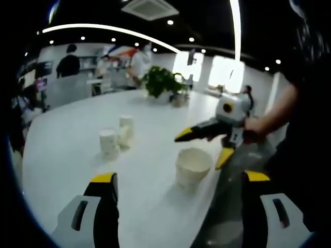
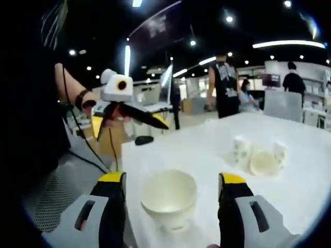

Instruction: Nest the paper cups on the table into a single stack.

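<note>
In the left gripper view my left gripper (image 1: 178,191) stands wide open with nothing between its jaws, which rise from the bottom at about 7 and 5 o'clock. Just ahead of it, near the bench (image 1: 67,150) edge, sits a paper cup (image 1: 192,165), upright with its mouth up. My right gripper (image 1: 204,142) comes in from 3 o'clock, held in my hand (image 1: 253,129); its yellow-tipped jaws are spread apart, one above and one to the right of the cup's rim, gripping nothing.

Farther out on the white bench, toward 10 o'clock from the near cup, there is a small cluster of paper cups (image 1: 116,137): two stand upright and one seems to lie on its side between them, though it is too blurred to be sure. A potted plant (image 1: 163,82) stands at the far end at 12 o'clock, and people (image 1: 70,62) stand beyond the bench.

In the right gripper view my right gripper (image 2: 170,188) is open wide around the near paper cup (image 2: 169,196), which stands between the jaws; I cannot tell whether either jaw touches it. The other cups (image 2: 258,155) lie at 2 o'clock, one tipped with its mouth toward me. My left gripper (image 2: 158,123) shows at 10 o'clock; from here I cannot tell how far apart its jaws are.
</note>
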`<control>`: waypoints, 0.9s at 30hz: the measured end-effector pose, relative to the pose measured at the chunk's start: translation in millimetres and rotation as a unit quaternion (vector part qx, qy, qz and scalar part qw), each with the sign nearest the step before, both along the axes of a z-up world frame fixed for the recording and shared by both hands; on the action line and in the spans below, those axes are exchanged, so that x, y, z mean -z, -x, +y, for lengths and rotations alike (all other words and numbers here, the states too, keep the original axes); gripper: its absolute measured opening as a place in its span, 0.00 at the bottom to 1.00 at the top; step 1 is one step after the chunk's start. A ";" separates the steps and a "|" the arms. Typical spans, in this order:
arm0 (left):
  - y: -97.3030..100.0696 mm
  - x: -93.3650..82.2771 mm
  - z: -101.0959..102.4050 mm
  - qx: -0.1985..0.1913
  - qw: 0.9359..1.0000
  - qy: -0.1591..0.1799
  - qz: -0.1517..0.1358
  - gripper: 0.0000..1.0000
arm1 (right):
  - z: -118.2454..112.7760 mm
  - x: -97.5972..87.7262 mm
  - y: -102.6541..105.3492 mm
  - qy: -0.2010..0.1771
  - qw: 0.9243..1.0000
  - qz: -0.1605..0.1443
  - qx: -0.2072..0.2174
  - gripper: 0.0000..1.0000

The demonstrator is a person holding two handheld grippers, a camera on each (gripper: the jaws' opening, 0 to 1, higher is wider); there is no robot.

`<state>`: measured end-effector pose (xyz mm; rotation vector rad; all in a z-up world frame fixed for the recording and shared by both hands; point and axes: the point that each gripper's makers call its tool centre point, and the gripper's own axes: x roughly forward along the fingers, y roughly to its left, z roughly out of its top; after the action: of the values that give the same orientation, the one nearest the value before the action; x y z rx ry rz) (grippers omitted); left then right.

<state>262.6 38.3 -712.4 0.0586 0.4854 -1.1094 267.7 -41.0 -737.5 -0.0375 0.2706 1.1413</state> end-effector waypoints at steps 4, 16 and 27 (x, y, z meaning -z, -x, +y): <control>-2.9 0.3 0.5 -0.002 1.000 0.002 0.000 0.98 | -3.9 -9.4 -2.3 -0.009 1.000 -0.003 0.006 0.75; -12.7 0.3 4.8 -0.012 1.000 0.005 -0.003 0.98 | -19.5 -45.9 -33.7 -0.059 0.996 -0.002 0.059 0.79; -26.7 -4.2 21.0 -0.041 0.999 0.010 -0.011 0.98 | -47.2 -56.9 -72.3 -0.052 0.991 0.004 0.120 0.77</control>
<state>289.3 59.3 -708.3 0.0336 0.4533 -1.0321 340.0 -88.2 -680.5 0.0891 0.2165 0.9148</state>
